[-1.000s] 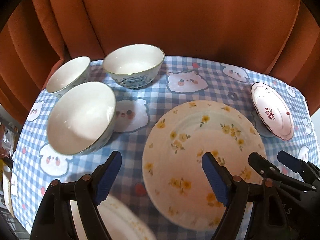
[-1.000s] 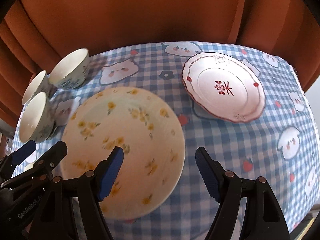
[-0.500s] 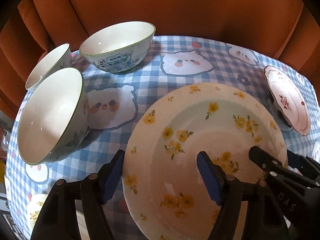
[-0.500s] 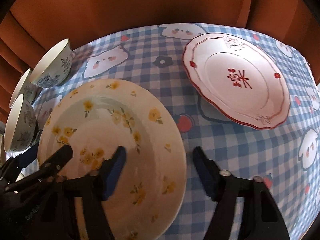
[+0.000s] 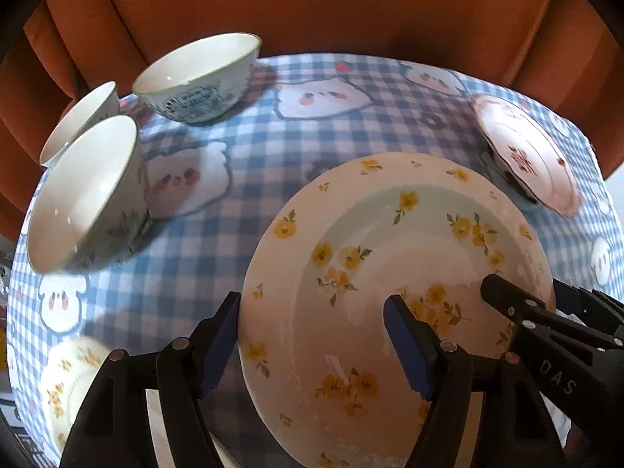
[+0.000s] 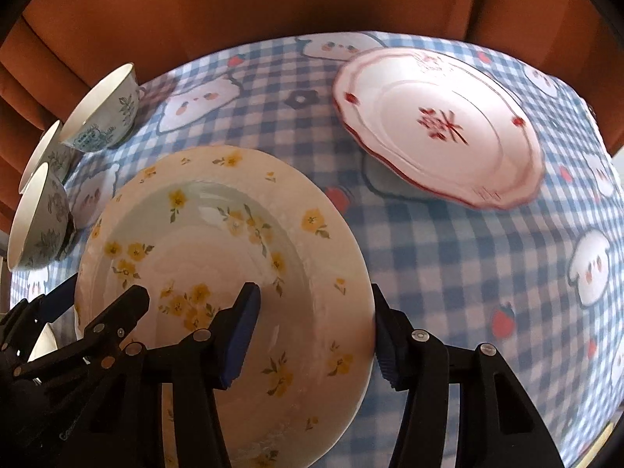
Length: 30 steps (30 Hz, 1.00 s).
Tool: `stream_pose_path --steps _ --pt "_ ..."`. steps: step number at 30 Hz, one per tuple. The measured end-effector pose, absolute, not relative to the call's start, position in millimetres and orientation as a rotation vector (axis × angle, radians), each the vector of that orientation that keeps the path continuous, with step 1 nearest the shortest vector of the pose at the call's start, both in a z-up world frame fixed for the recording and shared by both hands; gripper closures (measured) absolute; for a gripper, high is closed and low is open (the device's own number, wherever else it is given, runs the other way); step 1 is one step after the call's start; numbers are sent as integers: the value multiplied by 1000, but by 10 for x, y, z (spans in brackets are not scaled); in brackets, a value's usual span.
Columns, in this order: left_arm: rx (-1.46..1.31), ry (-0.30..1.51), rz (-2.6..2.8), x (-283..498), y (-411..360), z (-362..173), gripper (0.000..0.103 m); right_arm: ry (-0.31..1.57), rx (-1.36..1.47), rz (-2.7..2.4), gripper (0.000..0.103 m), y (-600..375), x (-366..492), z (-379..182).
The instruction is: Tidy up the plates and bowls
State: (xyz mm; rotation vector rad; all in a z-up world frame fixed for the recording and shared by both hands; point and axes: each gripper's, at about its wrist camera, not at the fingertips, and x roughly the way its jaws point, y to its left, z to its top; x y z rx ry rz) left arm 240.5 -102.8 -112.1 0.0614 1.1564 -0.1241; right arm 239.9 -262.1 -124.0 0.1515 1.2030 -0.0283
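Landmark: yellow-flowered plate, large, filling the near middle of the checked tablecloth.
Left of plate: bare cloth strip, then nearest bowl blocking; two more bowls behind it, close together, little gap between.
Beyond plate: open cloth up to the orange chair back, which walls off the far side.
Right of plate: red-patterned plate far right, narrow cloth gap between; nearer right, wide clear cloth.
Near left corner: small yellow-flowered dish by the table edge.
At plate rims: left gripper and right gripper straddling opposite edges, crowding the near side.
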Motion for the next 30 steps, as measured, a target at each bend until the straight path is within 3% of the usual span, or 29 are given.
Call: stream_pose_path --steps 15,30 --pt "77 1192 -123 2235 -1161 -1210 25 1208 143 -1 43 -2739 2223 -1257" --pt "25 1219 -79 2160 -1260 -1126 28 1250 96 34 43 -2790 2208 -1191"
